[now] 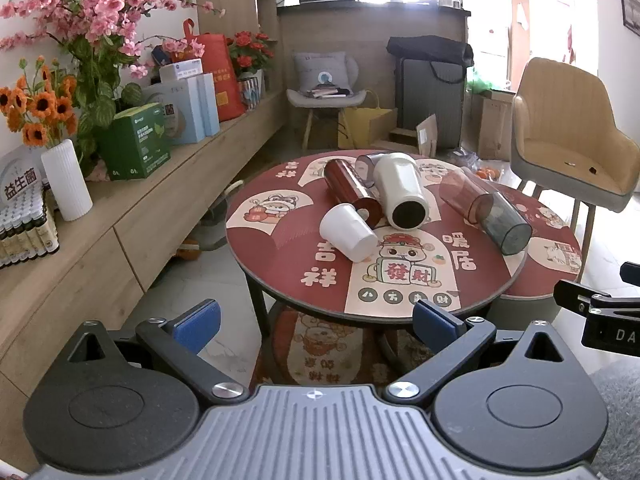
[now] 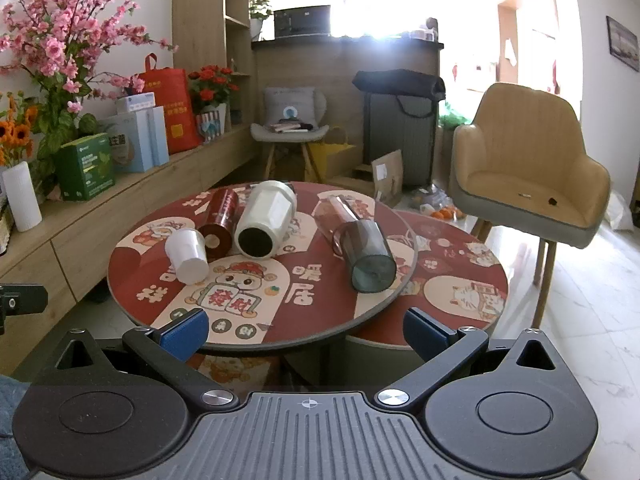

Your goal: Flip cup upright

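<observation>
Several cups lie on their sides on the round red table (image 1: 280,280) (image 2: 132,280): a small white cup (image 1: 348,233) (image 2: 187,255), a dark red cup (image 1: 352,190) (image 2: 219,218), a large white cup (image 1: 400,190) (image 2: 266,218), a smoky grey cup (image 1: 494,218) (image 2: 366,258) and a reddish clear cup (image 2: 334,214). My left gripper (image 1: 316,322) is open and empty, short of the table's near edge. My right gripper (image 2: 306,330) is open and empty, at the near edge.
A lower round table (image 2: 460,292) stands to the right. A tan chair (image 1: 568,140) (image 2: 524,168) is at the right. A wooden sideboard (image 1: 80,248) with boxes, flowers and a white vase (image 1: 66,180) runs along the left. The right gripper's body (image 1: 600,308) shows at the left view's right edge.
</observation>
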